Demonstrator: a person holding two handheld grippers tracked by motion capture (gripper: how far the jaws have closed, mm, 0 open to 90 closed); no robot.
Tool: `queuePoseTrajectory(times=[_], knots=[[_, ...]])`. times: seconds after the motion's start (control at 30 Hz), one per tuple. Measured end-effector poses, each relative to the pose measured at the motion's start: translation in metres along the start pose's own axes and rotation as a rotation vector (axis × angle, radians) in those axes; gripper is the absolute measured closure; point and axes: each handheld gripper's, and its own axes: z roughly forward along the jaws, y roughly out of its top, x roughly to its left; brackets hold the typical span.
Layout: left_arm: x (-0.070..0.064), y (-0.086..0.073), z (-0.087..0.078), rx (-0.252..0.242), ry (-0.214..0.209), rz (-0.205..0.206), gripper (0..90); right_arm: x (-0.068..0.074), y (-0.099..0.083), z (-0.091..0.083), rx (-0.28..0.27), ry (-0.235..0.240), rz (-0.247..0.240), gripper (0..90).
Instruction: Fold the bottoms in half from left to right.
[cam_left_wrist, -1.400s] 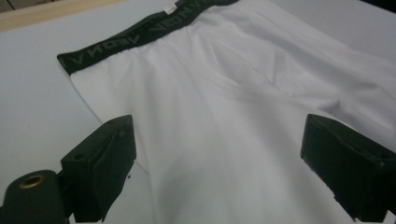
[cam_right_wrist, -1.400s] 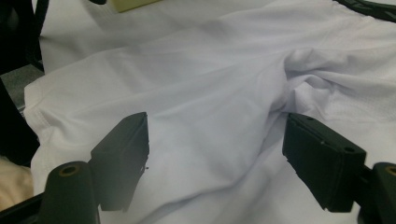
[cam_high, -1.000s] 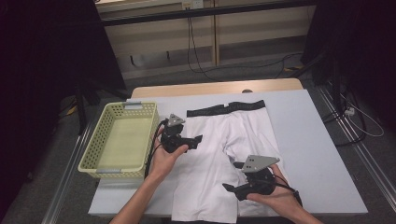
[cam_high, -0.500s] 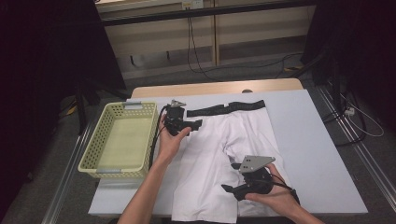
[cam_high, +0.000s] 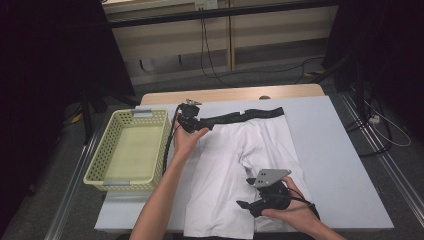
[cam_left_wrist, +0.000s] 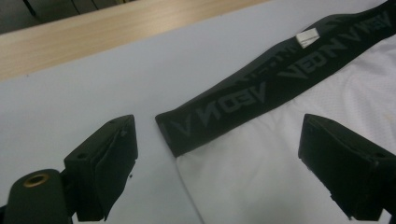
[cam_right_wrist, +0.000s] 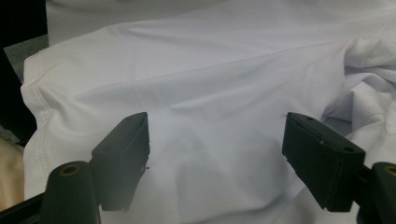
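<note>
1. High view, nearest edge: right gripper (cam_high: 248, 205) low over the near right leg of the white shorts (cam_high: 235, 175), held in the right hand (cam_high: 292, 212), grey plate on top; jaw gap too small to judge from up here.
2. Right gripper view, by contrast: jaws plainly wide apart, gripping nothing, white fabric (cam_right_wrist: 196, 93) spread between and beyond them, a stitched hem at the left and rumpled folds at the right.
3. High view, middle: shorts lying flat on the pale blue-grey table cover (cam_high: 330, 150), legs toward the person, black waistband (cam_high: 240, 116) at the far end.
4. High view, farther: left gripper (cam_high: 207, 125) at the waistband's left end, in the left hand (cam_high: 186, 141) with the forearm stretched out over the cloth.
5. Left gripper view, finer detail: jaws wide open and empty, the waistband's corner (cam_left_wrist: 187, 126) between them but not clamped; grey lettering and a small white tag (cam_left_wrist: 307, 37) along the band, unreadable from above.
6. High view, left: yellow basket (cam_high: 100, 165) just beside the shorts, apart from both grippers.
7. Farthest: wooden table edge (cam_high: 230, 93) beyond the cover.
</note>
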Motion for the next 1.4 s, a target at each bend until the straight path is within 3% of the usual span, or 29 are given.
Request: queuePoseTrajectory(times=[0.13,0.17,0.23,0.3,0.5,0.8,1.4], knots=[[0.010,-0.003,0.007,0.046,-0.013,-0.027,18.1,0.000,0.000,0.000,0.005,0.002,-0.002,23.0],[0.011,-0.004,0.011,0.041,-0.013,-0.053,18.3,0.000,0.000,0.000,0.005,0.001,-0.001,23.1],[0.013,-0.004,0.014,0.050,-0.002,-0.057,21.0,0.000,-0.001,0.000,0.006,0.005,0.000,23.1],[0.015,-0.005,0.019,0.041,0.007,-0.063,28.3,0.000,-0.001,0.000,0.011,0.006,0.001,23.1],[0.019,-0.008,0.030,0.082,0.011,-0.054,51.9,-0.001,-0.004,0.000,0.024,0.003,0.003,23.1],[0.027,-0.008,0.036,0.044,-0.020,-0.123,55.3,-0.002,-0.004,-0.001,0.024,-0.007,0.009,23.5],[0.023,-0.006,0.036,0.078,-0.059,-0.095,72.5,0.000,-0.003,0.001,0.030,0.005,0.003,23.3]])
